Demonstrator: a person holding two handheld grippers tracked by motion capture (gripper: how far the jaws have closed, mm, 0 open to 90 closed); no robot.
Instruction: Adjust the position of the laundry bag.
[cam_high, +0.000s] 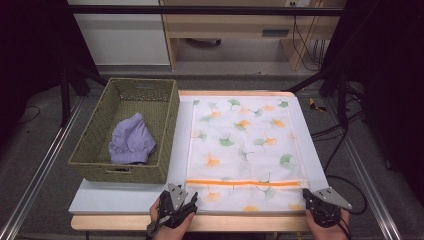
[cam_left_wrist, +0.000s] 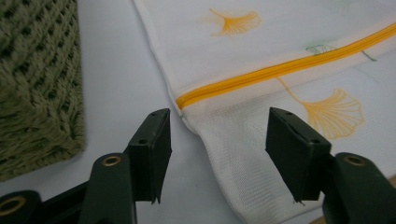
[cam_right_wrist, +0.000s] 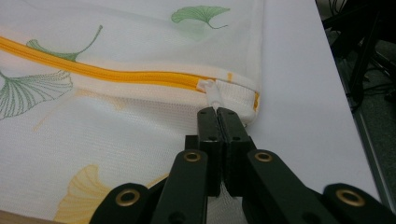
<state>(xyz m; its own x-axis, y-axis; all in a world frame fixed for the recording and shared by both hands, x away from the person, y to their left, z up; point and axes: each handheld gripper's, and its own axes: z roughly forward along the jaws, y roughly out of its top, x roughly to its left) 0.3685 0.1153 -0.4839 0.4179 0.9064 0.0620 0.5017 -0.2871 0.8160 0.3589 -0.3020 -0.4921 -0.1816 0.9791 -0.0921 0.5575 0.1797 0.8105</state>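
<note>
**Getting the mesh bag ready to unzip**

My right gripper (cam_right_wrist: 215, 111) is clenched on the little white zipper pull (cam_right_wrist: 212, 92), low in the middle of the right gripper view. I think I hold it so I can slide the orange zipper (cam_right_wrist: 107, 73) open.

My left gripper (cam_left_wrist: 217, 135) is released, with the bag's corner between its jaws but not pinched. I think it wants to hold that end so the bag does not slide.

The laundry bag (cam_high: 240, 145) lies flat on the worktop (cam_high: 125, 197), in the middle of the high view. The purple cloth (cam_high: 131, 141) waits in the green basket (cam_high: 95, 131) at the left, maybe to go inside.
</note>
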